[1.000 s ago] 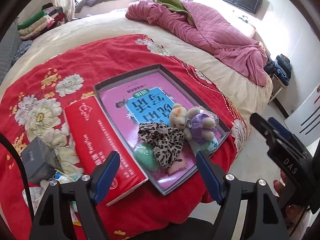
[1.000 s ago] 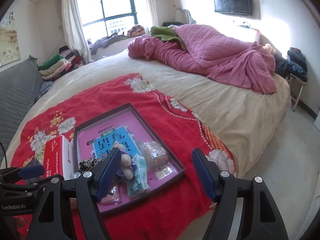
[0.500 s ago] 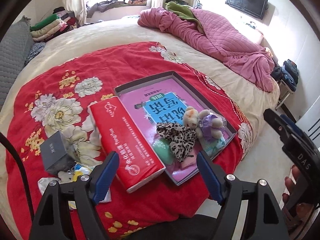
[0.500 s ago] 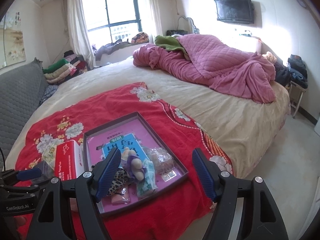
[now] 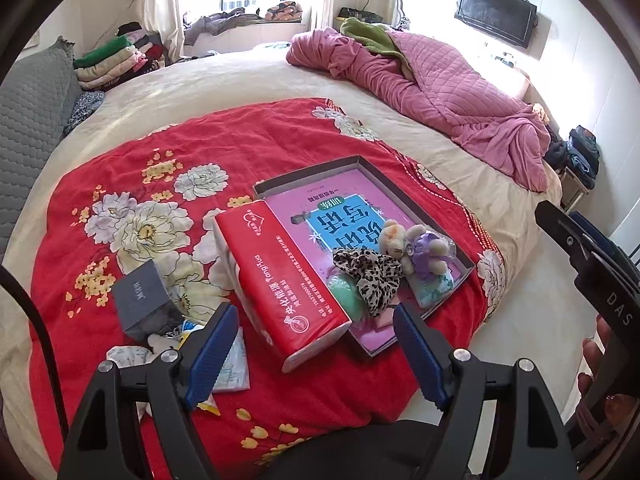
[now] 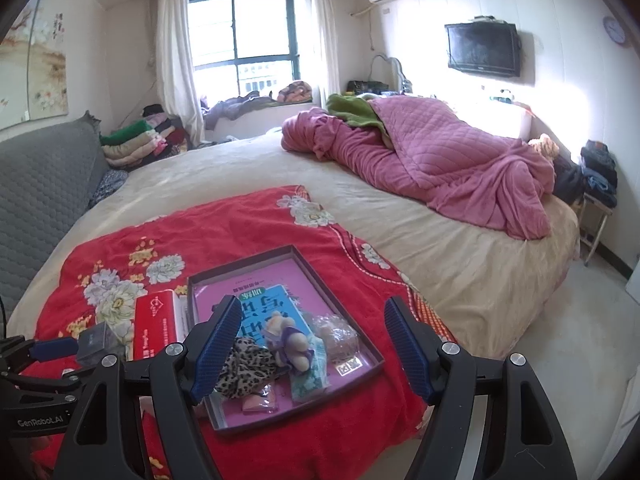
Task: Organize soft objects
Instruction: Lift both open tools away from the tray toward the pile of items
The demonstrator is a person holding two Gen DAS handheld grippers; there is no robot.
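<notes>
A shallow grey box tray [image 5: 404, 190] [image 6: 362, 344] with a pink liner lies on the red floral blanket [image 5: 120, 168]. In it are a leopard-print cloth [image 5: 370, 270] [image 6: 244, 370], two small plush toys [image 5: 414, 244] [image 6: 290, 340], a green soft piece [image 5: 346, 294], a mint packet [image 6: 310, 378] and a clear bag [image 6: 336, 336]. A red tissue pack [image 5: 284, 280] [image 6: 156, 328] lies left of the tray. My left gripper [image 5: 314, 352] is open and empty, above the bed's near edge. My right gripper [image 6: 314, 344] is open and empty, above the tray's near side.
A dark grey small box [image 5: 142, 300] and loose packets [image 5: 232, 364] lie at the blanket's near left. A pink quilt [image 6: 432, 164] is heaped at the far right of the bed. A grey headboard [image 6: 40, 184] stands on the left. Bare floor [image 6: 580, 340] lies to the right.
Both grippers have drawn back and up from the tray, so more of the bed and room shows. Both stay open and empty. The objects have not moved.
</notes>
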